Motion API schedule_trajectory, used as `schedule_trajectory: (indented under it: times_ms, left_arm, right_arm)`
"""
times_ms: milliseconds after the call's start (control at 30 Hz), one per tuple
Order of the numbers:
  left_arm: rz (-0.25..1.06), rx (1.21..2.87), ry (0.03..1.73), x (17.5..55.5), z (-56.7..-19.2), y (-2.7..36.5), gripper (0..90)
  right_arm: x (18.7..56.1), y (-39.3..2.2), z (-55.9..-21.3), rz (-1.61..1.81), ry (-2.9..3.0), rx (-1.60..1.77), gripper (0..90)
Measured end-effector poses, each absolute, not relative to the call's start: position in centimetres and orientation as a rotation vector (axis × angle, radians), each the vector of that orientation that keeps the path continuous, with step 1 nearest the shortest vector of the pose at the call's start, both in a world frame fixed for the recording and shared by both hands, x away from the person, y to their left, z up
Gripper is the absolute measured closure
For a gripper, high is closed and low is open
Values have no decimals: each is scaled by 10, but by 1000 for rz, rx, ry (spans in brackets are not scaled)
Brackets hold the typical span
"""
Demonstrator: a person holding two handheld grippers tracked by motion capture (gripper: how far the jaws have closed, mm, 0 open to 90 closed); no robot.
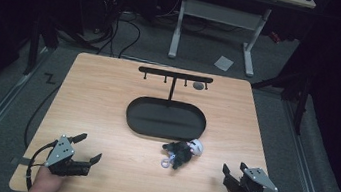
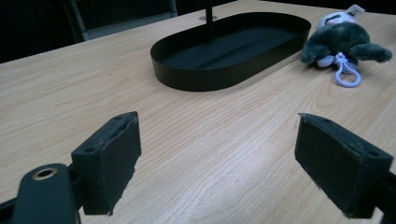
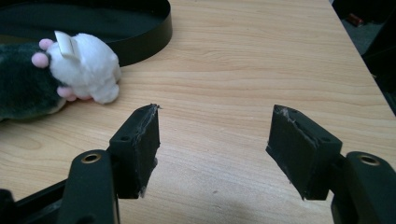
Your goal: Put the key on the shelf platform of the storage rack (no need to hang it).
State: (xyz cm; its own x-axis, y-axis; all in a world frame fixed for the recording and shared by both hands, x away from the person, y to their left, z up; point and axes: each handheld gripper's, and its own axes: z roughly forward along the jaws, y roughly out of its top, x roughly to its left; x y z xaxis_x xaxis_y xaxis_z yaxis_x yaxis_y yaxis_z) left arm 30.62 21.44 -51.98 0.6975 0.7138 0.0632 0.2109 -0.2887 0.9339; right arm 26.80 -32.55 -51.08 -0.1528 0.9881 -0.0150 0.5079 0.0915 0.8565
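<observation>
A small plush toy (image 1: 183,151), dark grey with a white end and a pale lilac clip ring, lies on the wooden table just in front of the black oval tray (image 1: 137,121). From the tray's back rises a black T-shaped rack (image 1: 175,75) with hooks. In the left gripper view the plush toy (image 2: 343,39) and its ring (image 2: 346,78) lie at the far right, beside the tray (image 2: 224,77). My left gripper (image 1: 89,148) rests open at the near left of the table, nothing between its jaws. My right gripper (image 1: 233,171) stands open at the near right, the plush toy (image 3: 70,74) to its left.
The table (image 1: 108,92) has bare wood all around the tray. Behind it, on the grey floor, stand a white table frame (image 1: 218,14), loose cables (image 1: 117,28) and a scrap of paper (image 1: 223,62). A small grey object (image 1: 198,86) hangs at the rack's right hook.
</observation>
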Motion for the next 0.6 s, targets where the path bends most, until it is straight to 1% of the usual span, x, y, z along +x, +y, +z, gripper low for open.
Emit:
schedule_trajectory:
  times_ms: [267, 600]
  left_arm:
    - [588, 1840, 733, 307, -520, 213, 151]
    - [590, 1840, 730, 306, -520, 214, 151]
  right_arm:
    - [263, -331, -510, 967, 1721, 1498, 337]
    - [268, -327, -512, 961, 1751, 1499, 321]
